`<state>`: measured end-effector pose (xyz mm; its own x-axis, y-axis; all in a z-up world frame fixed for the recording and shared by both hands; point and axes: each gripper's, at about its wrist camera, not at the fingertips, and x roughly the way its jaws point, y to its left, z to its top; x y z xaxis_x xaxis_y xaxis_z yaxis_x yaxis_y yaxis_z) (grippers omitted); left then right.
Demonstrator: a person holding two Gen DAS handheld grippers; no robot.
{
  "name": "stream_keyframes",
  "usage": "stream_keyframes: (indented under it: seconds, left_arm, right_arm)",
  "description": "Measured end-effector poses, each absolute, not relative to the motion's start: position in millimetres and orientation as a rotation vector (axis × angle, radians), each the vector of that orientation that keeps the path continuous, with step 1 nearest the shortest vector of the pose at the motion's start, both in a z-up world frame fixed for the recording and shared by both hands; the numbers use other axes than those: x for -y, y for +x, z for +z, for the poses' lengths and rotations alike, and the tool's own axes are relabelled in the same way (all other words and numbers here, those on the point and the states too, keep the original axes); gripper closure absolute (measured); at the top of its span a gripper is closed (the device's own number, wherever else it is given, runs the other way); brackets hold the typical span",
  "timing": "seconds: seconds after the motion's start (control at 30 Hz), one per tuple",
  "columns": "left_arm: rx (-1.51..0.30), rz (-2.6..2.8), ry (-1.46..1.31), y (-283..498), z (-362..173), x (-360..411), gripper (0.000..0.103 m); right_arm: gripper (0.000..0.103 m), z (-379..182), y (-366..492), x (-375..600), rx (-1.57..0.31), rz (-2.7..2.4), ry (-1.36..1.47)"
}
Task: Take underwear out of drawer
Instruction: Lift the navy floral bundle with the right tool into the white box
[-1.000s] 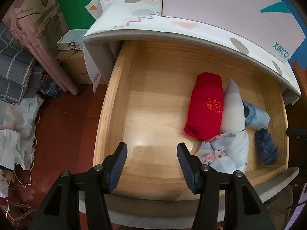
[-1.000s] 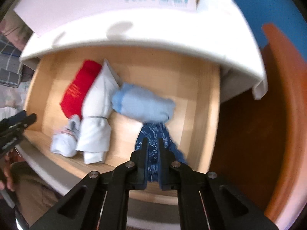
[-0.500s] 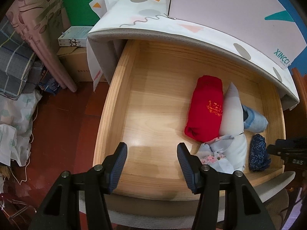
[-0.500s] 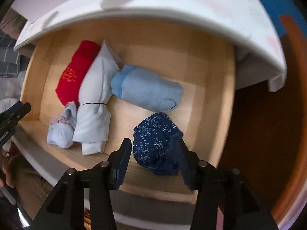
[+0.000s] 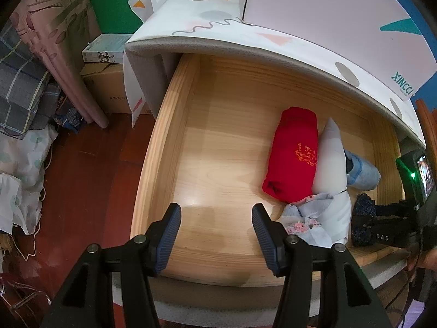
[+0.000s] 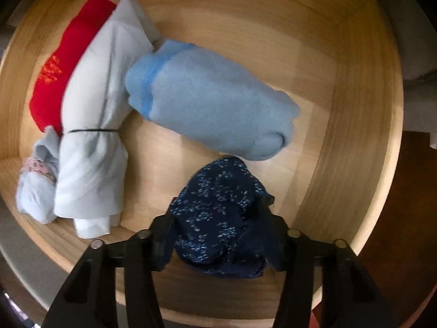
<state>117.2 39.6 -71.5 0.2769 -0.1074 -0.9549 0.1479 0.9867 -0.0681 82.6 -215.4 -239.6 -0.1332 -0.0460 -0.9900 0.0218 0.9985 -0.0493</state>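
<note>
The wooden drawer [image 5: 161,150] stands pulled out. At its right front corner lies a dark blue speckled underwear bundle [image 6: 218,205], also seen in the left wrist view [image 5: 362,207]. My right gripper [image 6: 218,227] points down over it, its jaws closing, and the fabric fills the gap and touches both fingers. My left gripper [image 5: 215,224] hangs open over the bare drawer floor with nothing between its fingers. Beside the bundle lie a light blue roll [image 6: 207,101], a white roll [image 6: 95,109] tied with a black band, a red roll [image 6: 60,63] and a small pale bundle [image 6: 35,186].
A patterned cover [image 5: 218,27] overhangs the drawer's back, with a white box [image 5: 327,13] on top. Left of the drawer on the red-brown floor stand cardboard boxes [image 5: 106,87] and piles of cloth [image 5: 21,82]. The drawer's right wall [image 6: 355,109] is close to the right gripper.
The right gripper opened from shut, sank into the drawer and now has the dark blue bundle between its jaws. The left gripper stayed where it was.
</note>
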Motion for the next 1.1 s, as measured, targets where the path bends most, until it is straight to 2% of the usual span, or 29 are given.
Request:
stream_keyframes:
  seconds: [0.03, 0.07, 0.17, 0.33, 0.5, 0.83, 1.1]
  left_arm:
    - [-1.278, -0.172, 0.033, 117.4, -71.4, -39.8, 0.048]
    - [-1.279, -0.173, 0.031, 117.4, -71.9, -40.0, 0.048]
    - [-1.276, -0.170, 0.031, 117.2, -71.4, -40.3, 0.048]
    - [-1.272, -0.166, 0.026, 116.5, -72.1, -40.9, 0.048]
    - [-1.271, -0.170, 0.023, 115.9, -71.4, -41.4, 0.048]
    - [-1.269, -0.176, 0.008, 116.4, -70.3, -42.0, 0.048]
    - [-1.273, -0.179, -0.001, 117.3, -71.6, -43.7, 0.048]
  right_arm:
    - [0.065, -239.6, 81.9, 213.6, -1.701, -0.055, -0.032]
    - [0.074, -238.1, 80.8, 213.5, -1.695, -0.058, -0.038]
    - [0.081, -234.3, 78.1, 214.6, -1.679, -0.055, -0.012]
    - [0.083, -222.4, 70.7, 212.7, -1.636, -0.059, 0.010]
    - [0.083, -182.7, 63.6, 214.5, -1.548, -0.055, 0.032]
    - [0.083, -39.9, 59.2, 217.6, -1.315, -0.076, 0.010]
    - [0.083, 74.3, 129.4, 243.8, -1.111, -0.070, 0.008]
